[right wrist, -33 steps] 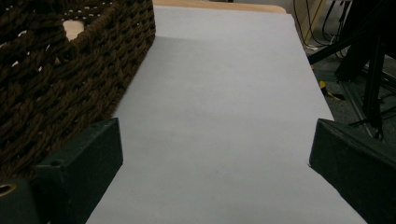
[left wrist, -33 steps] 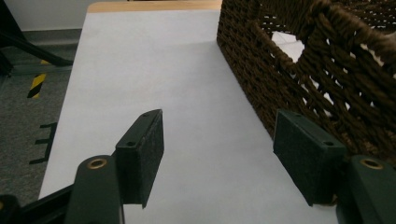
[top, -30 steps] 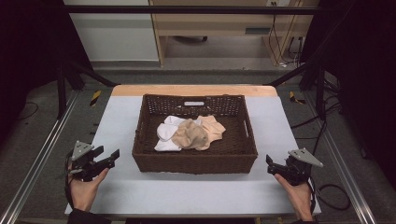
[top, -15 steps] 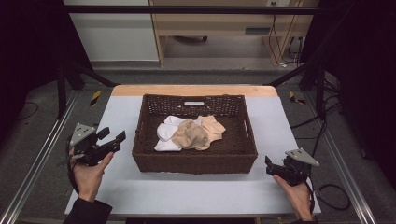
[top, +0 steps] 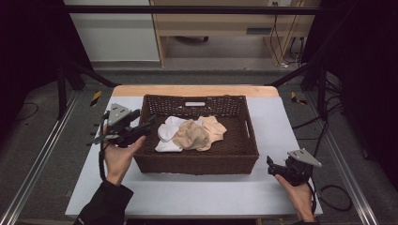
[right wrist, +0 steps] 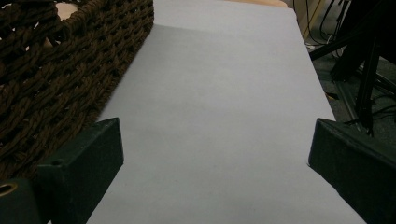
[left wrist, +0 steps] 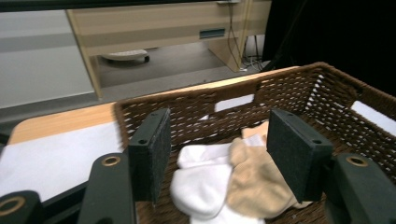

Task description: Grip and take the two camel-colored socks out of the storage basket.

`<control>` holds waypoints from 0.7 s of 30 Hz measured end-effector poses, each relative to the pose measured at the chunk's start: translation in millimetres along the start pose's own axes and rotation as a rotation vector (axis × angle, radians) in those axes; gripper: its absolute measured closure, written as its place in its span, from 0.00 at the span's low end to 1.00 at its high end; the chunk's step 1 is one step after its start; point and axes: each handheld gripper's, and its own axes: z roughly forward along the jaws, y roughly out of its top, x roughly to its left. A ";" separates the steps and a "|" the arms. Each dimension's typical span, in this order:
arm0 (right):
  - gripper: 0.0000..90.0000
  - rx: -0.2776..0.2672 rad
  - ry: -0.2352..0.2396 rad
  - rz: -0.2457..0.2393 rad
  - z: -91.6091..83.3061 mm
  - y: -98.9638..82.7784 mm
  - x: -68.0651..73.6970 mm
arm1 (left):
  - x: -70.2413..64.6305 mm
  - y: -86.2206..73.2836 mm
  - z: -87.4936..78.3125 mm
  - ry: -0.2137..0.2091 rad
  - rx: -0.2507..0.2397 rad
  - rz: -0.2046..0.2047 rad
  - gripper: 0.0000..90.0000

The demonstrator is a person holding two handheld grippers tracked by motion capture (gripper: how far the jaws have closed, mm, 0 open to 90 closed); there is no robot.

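A dark brown wicker basket [top: 195, 161] stands mid-table and holds a white sock [top: 166, 133], a tan sock [top: 192, 136] and a peach one [top: 213, 127], heaped together. My left gripper [top: 144, 127] hovers at the basket's left rim, pointing in over it. Its jaws are open, have just been closing a little, and hold nothing. In the left gripper view the white sock [left wrist: 205, 182] and tan sock [left wrist: 254, 182] lie beyond the left gripper [left wrist: 218, 126]. My right gripper [top: 271, 164] rests low on the table right of the basket, open and empty [right wrist: 217, 128].
The white table top [top: 281, 122] has bare strips left, right and in front of the basket. Metal rails [top: 42, 154] run along both sides. A wooden desk [top: 225, 23] stands beyond the far edge, with cables [top: 333, 197] on the floor at right.
My left gripper has risen off the table and moved right and forward to the basket's left rim. The right gripper has stayed where it was.
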 end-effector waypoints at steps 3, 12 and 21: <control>0.04 -0.002 -0.001 0.005 -0.1 0.2 0.1 | -11.9 4.2 13.5 -0.015 0.013 0.014 0.45; 0.04 -0.001 0.000 -0.001 1.1 0.1 -0.1 | -39.8 16.4 52.5 -0.061 0.032 0.046 0.45; 0.04 0.007 0.000 -0.002 2.2 -0.2 0.2 | -47.7 8.0 83.7 -0.091 0.070 0.080 0.47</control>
